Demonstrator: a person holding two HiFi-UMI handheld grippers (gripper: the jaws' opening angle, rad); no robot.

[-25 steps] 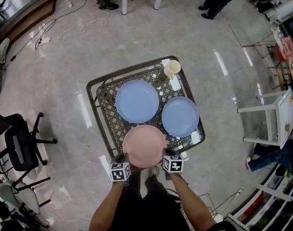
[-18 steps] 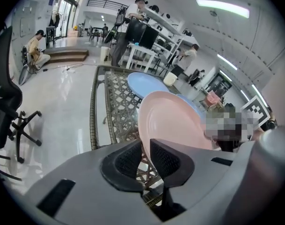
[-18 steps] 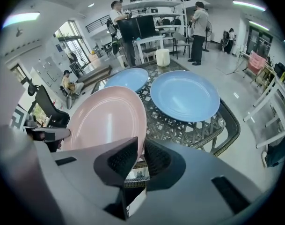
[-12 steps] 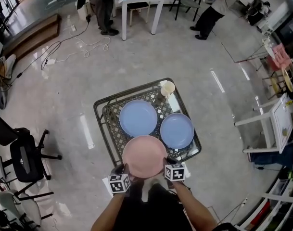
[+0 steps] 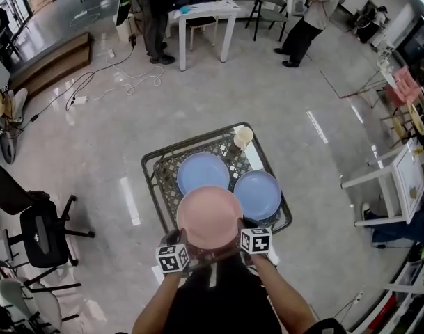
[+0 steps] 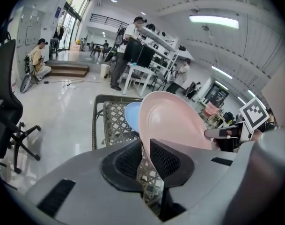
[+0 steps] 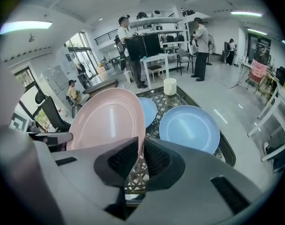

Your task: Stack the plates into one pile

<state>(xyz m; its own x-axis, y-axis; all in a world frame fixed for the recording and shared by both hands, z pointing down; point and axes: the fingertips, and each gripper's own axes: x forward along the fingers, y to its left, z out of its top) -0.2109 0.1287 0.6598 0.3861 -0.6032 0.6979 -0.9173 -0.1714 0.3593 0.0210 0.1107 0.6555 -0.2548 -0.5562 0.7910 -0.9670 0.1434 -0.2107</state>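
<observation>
Head view: pink plate (image 5: 209, 216) is up off the bench (image 5: 150, 167) now, a sec ago it sat at the near edge | overlaps left blue plate (image 5: 201, 171) and right blue plate (image 5: 262, 193) | left gripper (image 5: 179, 241) and right gripper (image 5: 241, 234) each clamped on its rim, opposite sides

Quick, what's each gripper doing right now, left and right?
Left gripper: closed on the left rim of the pink plate.
Right gripper: closed on the right rim of the same plate.
</observation>
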